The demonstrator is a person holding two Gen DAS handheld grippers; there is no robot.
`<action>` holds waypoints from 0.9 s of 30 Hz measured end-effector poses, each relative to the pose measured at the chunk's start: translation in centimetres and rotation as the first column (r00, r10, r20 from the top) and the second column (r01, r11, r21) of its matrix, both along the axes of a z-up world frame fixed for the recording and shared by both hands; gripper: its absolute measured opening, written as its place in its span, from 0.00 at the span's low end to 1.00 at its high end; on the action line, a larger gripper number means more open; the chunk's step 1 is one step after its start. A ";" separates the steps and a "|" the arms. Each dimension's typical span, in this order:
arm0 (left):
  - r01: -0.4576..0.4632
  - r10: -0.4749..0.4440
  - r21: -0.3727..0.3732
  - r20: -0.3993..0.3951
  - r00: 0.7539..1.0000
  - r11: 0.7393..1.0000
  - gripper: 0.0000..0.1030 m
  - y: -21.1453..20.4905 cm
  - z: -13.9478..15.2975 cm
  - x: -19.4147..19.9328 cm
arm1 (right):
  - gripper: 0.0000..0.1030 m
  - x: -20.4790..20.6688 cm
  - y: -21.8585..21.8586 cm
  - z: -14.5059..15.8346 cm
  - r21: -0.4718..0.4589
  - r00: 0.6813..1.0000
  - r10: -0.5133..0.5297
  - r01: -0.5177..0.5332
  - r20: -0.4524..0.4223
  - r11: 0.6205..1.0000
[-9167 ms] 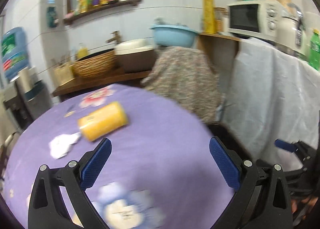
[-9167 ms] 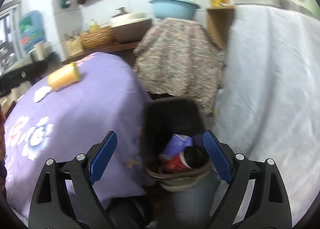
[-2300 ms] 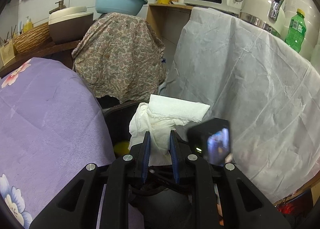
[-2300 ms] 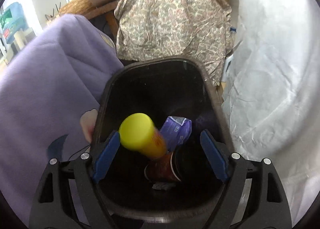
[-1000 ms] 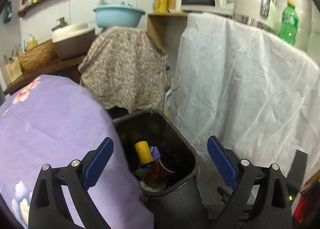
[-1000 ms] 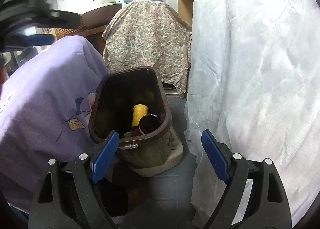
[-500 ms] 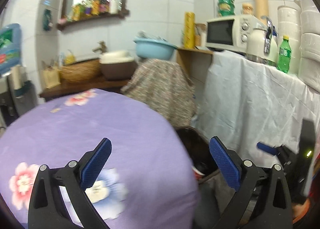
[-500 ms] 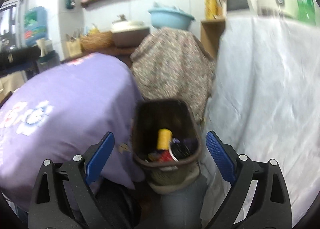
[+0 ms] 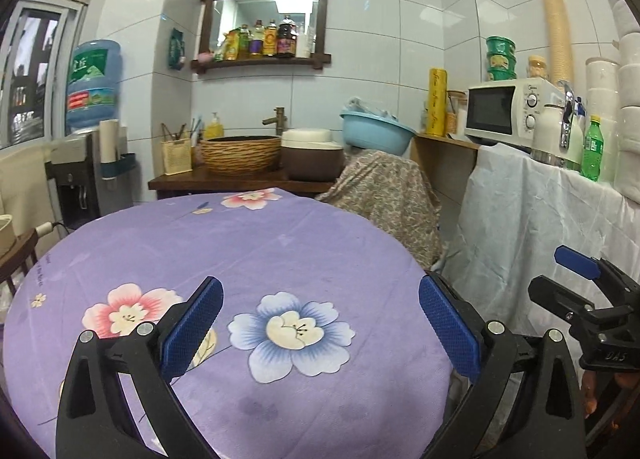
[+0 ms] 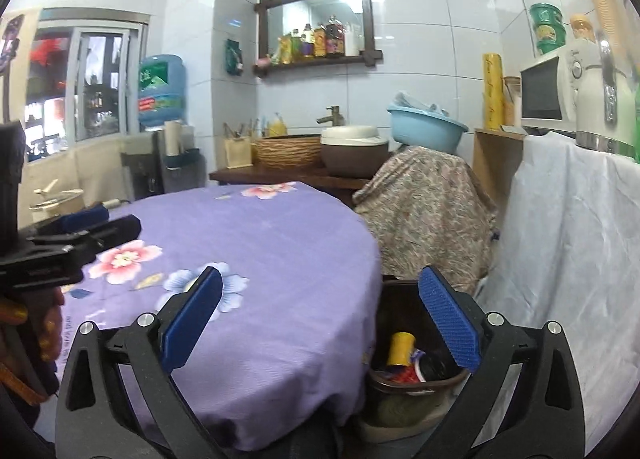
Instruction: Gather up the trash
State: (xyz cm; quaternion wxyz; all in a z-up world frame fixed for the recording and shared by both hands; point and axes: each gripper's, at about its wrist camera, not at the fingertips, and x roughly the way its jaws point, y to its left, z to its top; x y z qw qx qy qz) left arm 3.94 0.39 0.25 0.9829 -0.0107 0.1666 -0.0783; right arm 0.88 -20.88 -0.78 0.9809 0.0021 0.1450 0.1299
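A round table under a purple tablecloth point(image 9: 248, 251) printed with pink and blue flowers fills the middle of both wrist views, and nothing lies on the cloth. The left gripper point(image 9: 320, 317) hangs over the near edge of the table, its 2 blue-padded jaws spread wide with nothing between them. The right gripper point(image 10: 320, 315) sits just past the table's right edge; its jaws have just been opening and now stand fully apart, also holding nothing.

The dark brown trash bin point(image 10: 404, 383) stands on the floor, just beside the table's right edge and below the right gripper. Inside it, a yellow cylindrical container point(image 10: 400, 347) stands tilted among red and dark wrappers. In the left wrist view the bin is hidden behind the table.

Beside the bin hangs a white cloth point(image 10: 568, 243) draped over a counter, with a white microwave point(image 9: 508, 111) and a green bottle point(image 9: 593, 151) on top. Behind the bin sits something covered in patterned fabric point(image 10: 428, 211), with a light blue basin point(image 10: 424, 131) above it. A wicker basket point(image 9: 240, 153) rests on a wooden counter at the tiled back wall.
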 end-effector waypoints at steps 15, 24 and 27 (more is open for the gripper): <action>0.000 0.001 -0.019 0.060 0.998 1.000 0.94 0.6 -0.4 -2.0 | 0.94 -1.5 0.0 -0.9 0.085 1.000 -0.005 0.006 -0.013 0.996; 0.006 -0.005 -0.017 0.064 0.998 1.000 0.95 0.4 -0.3 -2.1 | 0.94 -1.3 0.1 -0.9 0.072 1.000 -0.005 0.006 -0.005 0.997; 0.005 -0.004 -0.011 0.064 0.998 1.000 0.95 0.2 -0.4 -2.2 | 0.94 -1.4 0.0 -0.9 0.070 1.000 -0.009 0.009 -0.002 0.997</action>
